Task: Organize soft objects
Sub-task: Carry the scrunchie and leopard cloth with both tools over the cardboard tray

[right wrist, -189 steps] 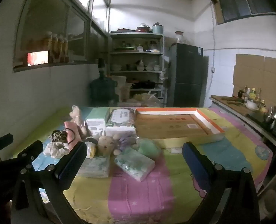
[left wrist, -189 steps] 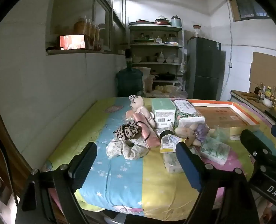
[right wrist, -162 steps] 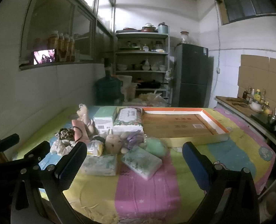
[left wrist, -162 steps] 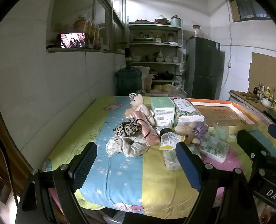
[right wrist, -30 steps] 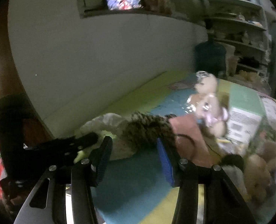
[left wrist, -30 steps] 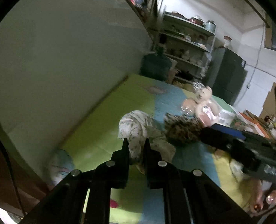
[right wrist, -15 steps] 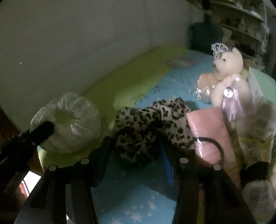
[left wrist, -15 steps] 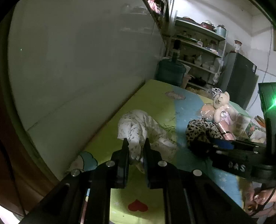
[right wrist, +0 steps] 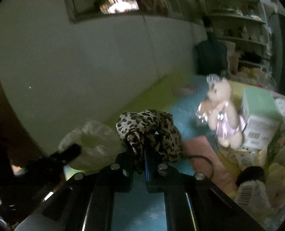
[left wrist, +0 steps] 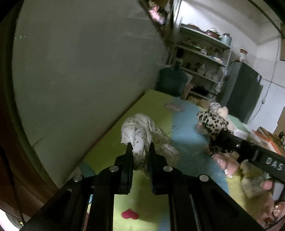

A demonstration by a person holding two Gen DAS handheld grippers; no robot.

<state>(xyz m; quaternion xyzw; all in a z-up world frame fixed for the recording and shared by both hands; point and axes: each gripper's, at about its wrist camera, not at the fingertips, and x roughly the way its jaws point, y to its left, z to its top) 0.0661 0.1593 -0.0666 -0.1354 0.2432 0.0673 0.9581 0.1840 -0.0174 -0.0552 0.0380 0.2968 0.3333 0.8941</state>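
My left gripper (left wrist: 140, 147) is shut on a white floral scrunchie (left wrist: 139, 132) and holds it over the green strip of the bedsheet by the wall; it also shows in the right wrist view (right wrist: 90, 140). My right gripper (right wrist: 140, 150) is shut on a leopard-print scrunchie (right wrist: 150, 127), lifted a little; it also shows in the left wrist view (left wrist: 212, 124). A small teddy bear (right wrist: 223, 113) in a pink dress with a tiara sits behind.
A pink pouch (right wrist: 202, 154), a green box (right wrist: 258, 113), tissue packs and plush toys (right wrist: 281, 171) crowd the right of the bed. The wall (left wrist: 84, 77) runs along the left. A water jug (left wrist: 173, 80), shelves and a fridge (left wrist: 242, 88) stand at the back.
My right gripper has shut on the leopard scrunchie and lifted it off the sheet. My left gripper still holds the white scrunchie, shifted slightly toward the wall.
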